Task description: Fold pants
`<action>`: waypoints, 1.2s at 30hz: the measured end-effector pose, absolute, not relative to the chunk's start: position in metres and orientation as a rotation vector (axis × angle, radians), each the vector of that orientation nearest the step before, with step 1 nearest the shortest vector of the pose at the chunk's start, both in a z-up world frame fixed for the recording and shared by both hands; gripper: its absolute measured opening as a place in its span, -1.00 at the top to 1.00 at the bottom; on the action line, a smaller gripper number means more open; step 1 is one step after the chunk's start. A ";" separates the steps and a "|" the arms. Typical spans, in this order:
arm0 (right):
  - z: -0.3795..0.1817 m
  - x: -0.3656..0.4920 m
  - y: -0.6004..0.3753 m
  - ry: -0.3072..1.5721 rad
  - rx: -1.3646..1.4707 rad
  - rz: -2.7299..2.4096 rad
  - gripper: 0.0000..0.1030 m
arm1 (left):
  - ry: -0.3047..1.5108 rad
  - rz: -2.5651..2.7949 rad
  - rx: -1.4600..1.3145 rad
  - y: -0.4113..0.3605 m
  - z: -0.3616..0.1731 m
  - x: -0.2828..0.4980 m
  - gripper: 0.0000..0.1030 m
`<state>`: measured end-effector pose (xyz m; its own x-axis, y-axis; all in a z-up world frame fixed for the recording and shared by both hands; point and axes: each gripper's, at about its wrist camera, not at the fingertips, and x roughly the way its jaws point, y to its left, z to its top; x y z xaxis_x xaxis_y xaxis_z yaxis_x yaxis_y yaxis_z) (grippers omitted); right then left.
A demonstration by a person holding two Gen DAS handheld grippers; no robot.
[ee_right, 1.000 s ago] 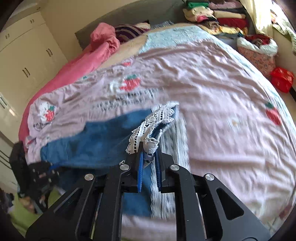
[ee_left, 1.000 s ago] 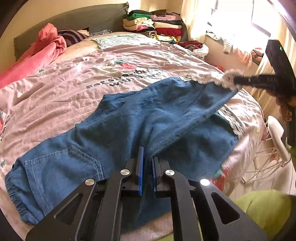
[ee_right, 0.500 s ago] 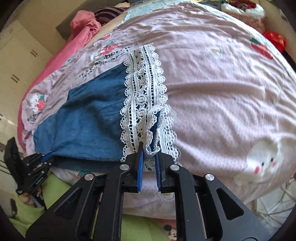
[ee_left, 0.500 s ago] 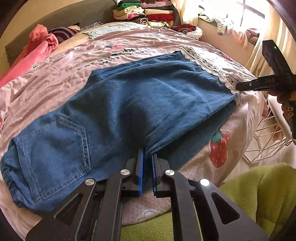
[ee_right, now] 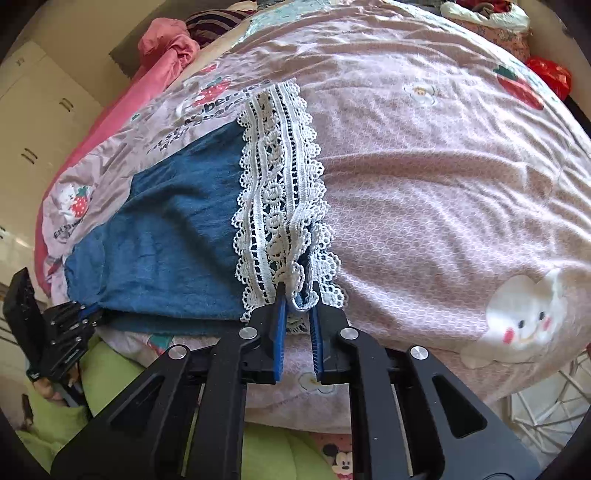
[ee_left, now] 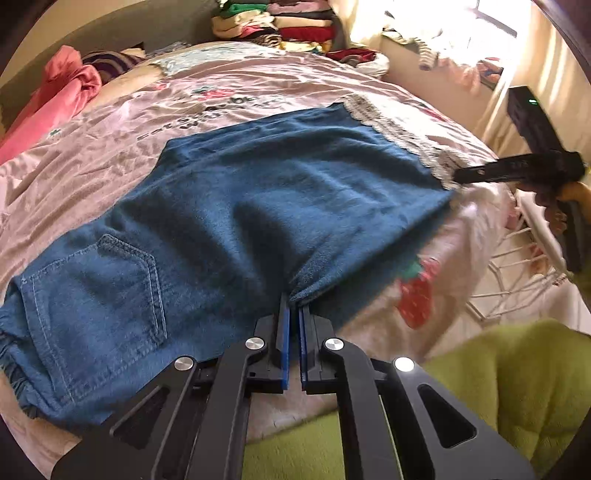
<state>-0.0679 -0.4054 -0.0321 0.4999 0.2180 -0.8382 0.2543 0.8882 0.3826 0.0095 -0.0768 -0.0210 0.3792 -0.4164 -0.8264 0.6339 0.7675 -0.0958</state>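
Blue denim pants [ee_left: 258, 206] with a white lace hem [ee_right: 280, 192] lie folded leg over leg across the pink bed. A back pocket [ee_left: 99, 280] shows near the waistband at the left. My left gripper [ee_left: 291, 306] is shut on the pants' near folded edge at the crotch. My right gripper [ee_right: 297, 295] holds the lace hem ends, its jaws slightly parted around the cloth. In the left wrist view the right gripper [ee_left: 458, 177] sits at the hem end. In the right wrist view the left gripper [ee_right: 88, 314] pinches the denim edge.
The pink strawberry-print bedspread [ee_right: 443, 155] covers the bed. A pink blanket [ee_left: 55, 99] lies at the headboard. Stacked clothes [ee_left: 280, 26] sit at the far corner. A white wire rack [ee_left: 517, 273] stands beside the bed. Green fabric [ee_left: 480, 387] is at the near edge.
Both grippers brought the upper leg down onto the lower one and pulled the pants toward the bed's near edge. The right gripper's jaws have parted slightly around the lace.
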 end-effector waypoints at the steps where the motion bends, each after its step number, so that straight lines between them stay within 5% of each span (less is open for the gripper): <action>1: -0.034 -0.068 -0.405 1.065 0.498 -0.025 0.87 | 0.974 -0.683 0.263 -0.075 -0.021 0.006 0.94; 7: -0.045 -0.064 -0.402 1.103 0.505 -0.040 0.84 | 1.031 -0.670 0.286 -0.075 -0.038 0.009 0.92; 9: -0.034 -0.066 -0.404 1.097 0.479 -0.057 0.57 | 1.026 -0.671 0.279 -0.074 -0.038 0.007 0.86; 14: 0.002 -0.066 -0.388 1.000 0.312 -0.050 0.43 | 0.992 -0.674 0.183 -0.055 -0.021 0.000 0.05; 21: -0.006 -0.059 -0.279 0.962 -0.212 0.226 0.43 | 0.914 -0.374 -0.051 0.039 0.009 0.008 -0.30; 26: -0.021 -0.056 -0.239 0.945 -0.350 0.361 0.46 | 0.898 -0.168 -0.134 0.090 0.009 0.018 -0.79; 33: -0.036 -0.045 -0.228 0.945 -0.484 0.401 0.46 | 0.973 -0.075 -0.155 0.105 -0.016 0.043 -0.78; 34: -0.039 -0.044 -0.222 0.950 -0.494 0.406 0.49 | 0.973 -0.078 -0.165 0.105 -0.019 0.046 -0.60; 35: -0.045 -0.041 -0.220 0.970 -0.504 0.429 0.73 | 0.968 -0.076 -0.182 0.106 -0.022 0.049 -0.29; 36: -0.049 -0.044 -0.215 0.985 -0.509 0.441 0.88 | 0.960 -0.052 -0.189 0.109 -0.023 0.051 -0.20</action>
